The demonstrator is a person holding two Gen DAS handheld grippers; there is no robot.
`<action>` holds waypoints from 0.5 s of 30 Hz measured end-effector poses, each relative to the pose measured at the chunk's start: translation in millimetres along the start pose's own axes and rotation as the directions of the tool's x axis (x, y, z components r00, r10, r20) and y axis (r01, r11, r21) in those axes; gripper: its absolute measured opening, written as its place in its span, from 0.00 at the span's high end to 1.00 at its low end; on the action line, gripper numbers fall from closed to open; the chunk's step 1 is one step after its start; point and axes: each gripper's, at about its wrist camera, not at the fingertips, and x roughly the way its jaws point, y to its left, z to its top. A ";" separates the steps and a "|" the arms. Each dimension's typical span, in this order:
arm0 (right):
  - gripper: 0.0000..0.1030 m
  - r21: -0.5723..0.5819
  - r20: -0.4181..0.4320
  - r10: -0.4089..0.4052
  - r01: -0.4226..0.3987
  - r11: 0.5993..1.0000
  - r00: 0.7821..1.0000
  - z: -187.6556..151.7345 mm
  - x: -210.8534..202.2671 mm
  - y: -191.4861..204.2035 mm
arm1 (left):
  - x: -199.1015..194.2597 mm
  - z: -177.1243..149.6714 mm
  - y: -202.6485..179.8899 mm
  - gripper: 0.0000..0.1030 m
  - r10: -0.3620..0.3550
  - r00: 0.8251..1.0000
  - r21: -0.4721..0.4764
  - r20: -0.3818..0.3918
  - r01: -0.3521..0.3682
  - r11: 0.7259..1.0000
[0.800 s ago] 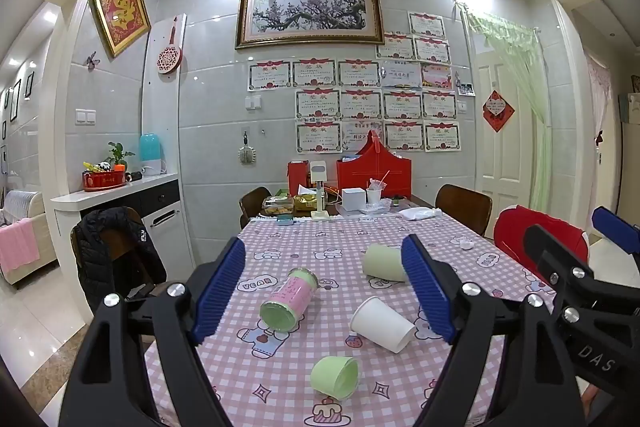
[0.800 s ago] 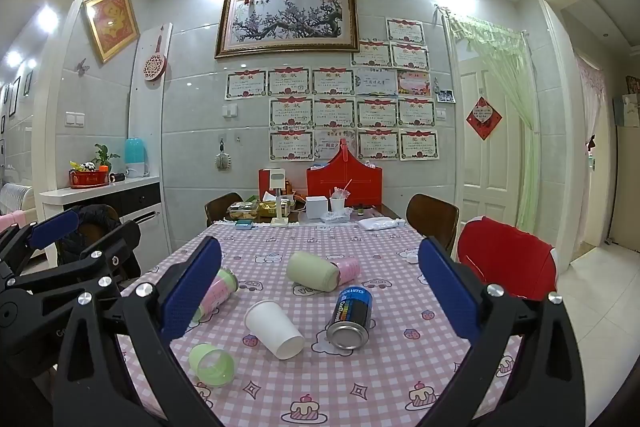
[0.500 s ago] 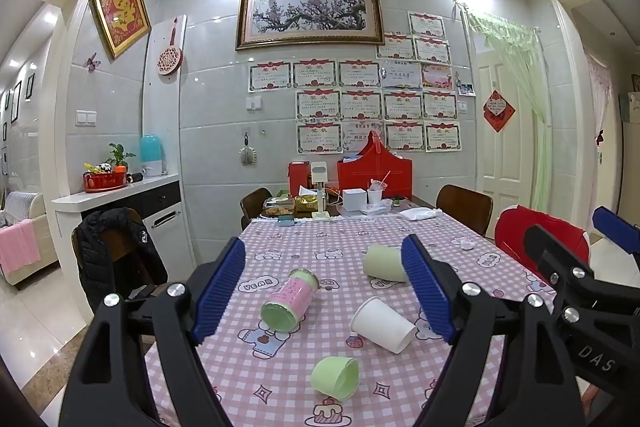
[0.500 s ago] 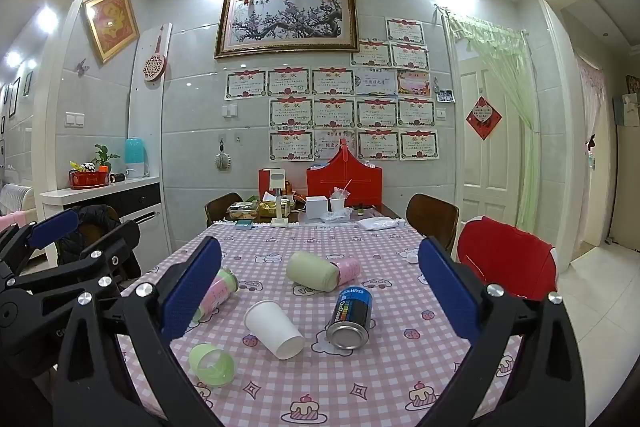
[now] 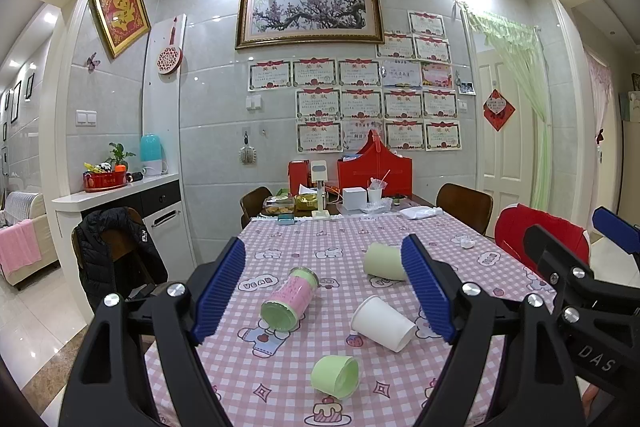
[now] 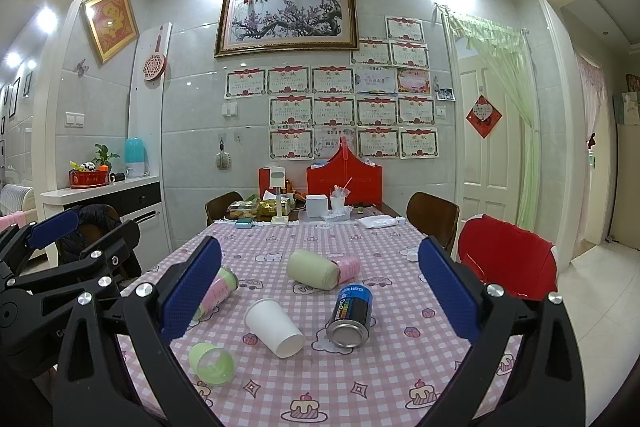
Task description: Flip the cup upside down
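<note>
A white paper cup point(image 5: 382, 323) lies on its side on the pink checked tablecloth point(image 5: 288, 379); it also shows in the right wrist view point(image 6: 274, 327). A small green cup point(image 5: 336, 375) point(image 6: 211, 363) lies on its side nearer the front edge. A pink cup with green ends point(image 5: 289, 298) point(image 6: 216, 293) and a pale green cup point(image 5: 384, 261) point(image 6: 314, 270) also lie down. My left gripper point(image 5: 324, 291) is open and empty above the table's near edge. My right gripper point(image 6: 320, 295) is open and empty beside it.
A blue drink can point(image 6: 351, 311) lies on its side right of the white cup. A second pink cup point(image 6: 347, 266) lies behind the pale green one. Boxes and a red basket point(image 5: 374, 167) crowd the far end. A red chair point(image 6: 508, 259) stands right, a jacket-draped chair point(image 5: 114, 251) left.
</note>
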 end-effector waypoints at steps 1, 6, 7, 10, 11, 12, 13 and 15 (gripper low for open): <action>0.08 0.000 0.000 0.000 0.000 1.000 1.000 -0.1 0.1 -0.1 | -0.2 0.1 0.2 0.23 0.000 1.000 0.000 0.000 0.000 1.000; 0.08 0.001 -0.001 0.000 0.000 1.000 1.000 -0.5 0.4 -0.5 | 0.1 0.0 -0.1 0.23 0.001 1.000 0.001 -0.001 -0.001 1.000; 0.08 0.001 -0.001 0.000 0.000 1.000 1.000 -0.6 0.5 -0.5 | 0.0 0.0 0.0 0.23 0.000 1.000 0.001 -0.001 0.000 1.000; 0.08 0.001 -0.001 0.000 0.000 1.000 1.000 -1.0 0.9 -0.6 | -0.2 0.1 0.0 0.23 0.000 1.000 0.001 0.000 0.000 1.000; 0.08 0.001 -0.001 0.000 0.000 1.000 1.000 -1.1 1.0 -0.6 | -0.1 0.2 0.1 0.23 0.000 1.000 0.001 0.000 0.000 1.000; 0.08 0.002 -0.001 0.001 -0.001 1.000 1.000 -1.2 1.1 -0.8 | 0.1 -0.1 -0.3 0.23 0.001 1.000 0.002 0.000 -0.001 1.000; 0.08 0.002 -0.002 0.001 -0.001 1.000 1.000 -1.3 1.3 -0.7 | 0.0 0.0 -0.2 0.23 0.001 1.000 0.002 0.000 -0.001 1.000; 0.08 0.001 -0.001 0.000 0.000 1.000 1.000 -1.6 1.5 -0.7 | 0.2 -0.1 -0.3 0.23 0.001 1.000 0.002 -0.001 -0.001 1.000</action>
